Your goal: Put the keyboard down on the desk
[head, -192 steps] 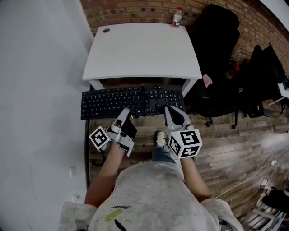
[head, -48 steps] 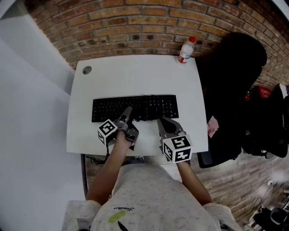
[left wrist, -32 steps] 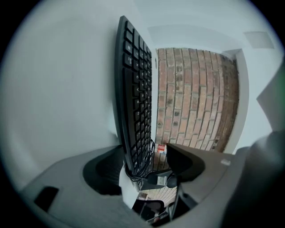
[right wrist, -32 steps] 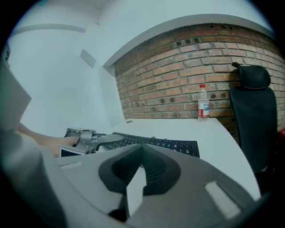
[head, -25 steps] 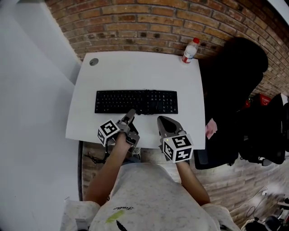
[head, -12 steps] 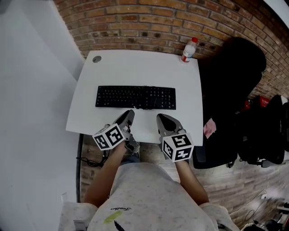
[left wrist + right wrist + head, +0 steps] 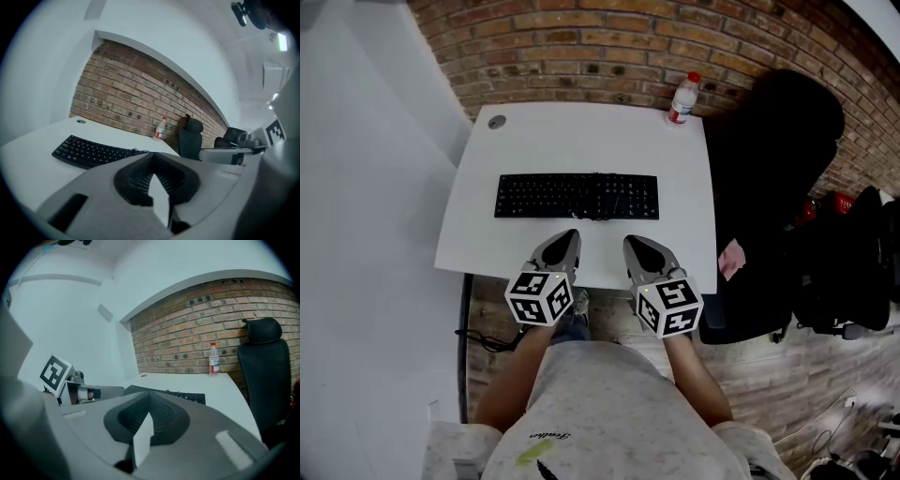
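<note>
The left tongs (image 7: 560, 246) and right tongs (image 7: 639, 251) are backing off, both closed and empty, leaving the keyboard (image 7: 577, 196) lying ahead on the bench (image 7: 581, 141); swinging forward risks nudging it askew.

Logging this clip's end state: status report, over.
Left gripper, right gripper: jaws shut, empty. Keyboard flat on desk, clear of both. Bottle at far corner, nothing obstructing.

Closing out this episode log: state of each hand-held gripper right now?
Left hand-held gripper: closed, holding nothing.
Right hand-held gripper: closed, holding nothing.
</note>
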A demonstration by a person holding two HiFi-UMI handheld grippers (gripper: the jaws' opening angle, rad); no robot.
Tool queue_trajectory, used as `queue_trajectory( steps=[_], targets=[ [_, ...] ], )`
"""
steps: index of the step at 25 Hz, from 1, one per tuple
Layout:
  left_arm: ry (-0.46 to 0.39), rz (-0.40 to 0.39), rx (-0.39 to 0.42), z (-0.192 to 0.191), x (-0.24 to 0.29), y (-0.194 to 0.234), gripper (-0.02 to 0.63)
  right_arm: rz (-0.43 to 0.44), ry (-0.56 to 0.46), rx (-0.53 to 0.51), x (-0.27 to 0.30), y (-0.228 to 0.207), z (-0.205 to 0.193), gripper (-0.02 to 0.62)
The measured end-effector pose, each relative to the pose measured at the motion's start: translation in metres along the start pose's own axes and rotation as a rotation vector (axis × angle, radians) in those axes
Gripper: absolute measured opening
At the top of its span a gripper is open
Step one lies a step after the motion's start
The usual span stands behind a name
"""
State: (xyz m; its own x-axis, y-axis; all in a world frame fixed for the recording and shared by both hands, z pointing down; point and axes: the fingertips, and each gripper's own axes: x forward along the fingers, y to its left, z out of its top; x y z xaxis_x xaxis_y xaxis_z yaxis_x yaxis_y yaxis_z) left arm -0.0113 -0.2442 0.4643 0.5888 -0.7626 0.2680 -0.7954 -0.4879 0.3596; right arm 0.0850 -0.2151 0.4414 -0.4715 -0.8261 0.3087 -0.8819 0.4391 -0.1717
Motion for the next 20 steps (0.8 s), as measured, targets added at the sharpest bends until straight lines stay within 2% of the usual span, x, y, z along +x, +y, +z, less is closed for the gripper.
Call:
queue_trajectory(
  steps=[7,20],
  targets=[
    [-0.003,-0.023,0.051,0.001,-0.004,-0.012,-0.006,-0.005,-0.002,-0.004,-0.005,0.000,-0.002,0.008],
    [0.025,-0.026,0.017,-0.009,0.000,-0.009,-0.006,-0.003,0.001,-0.011,-0.003,-0.001,-0.004,0.009]
  ],
)
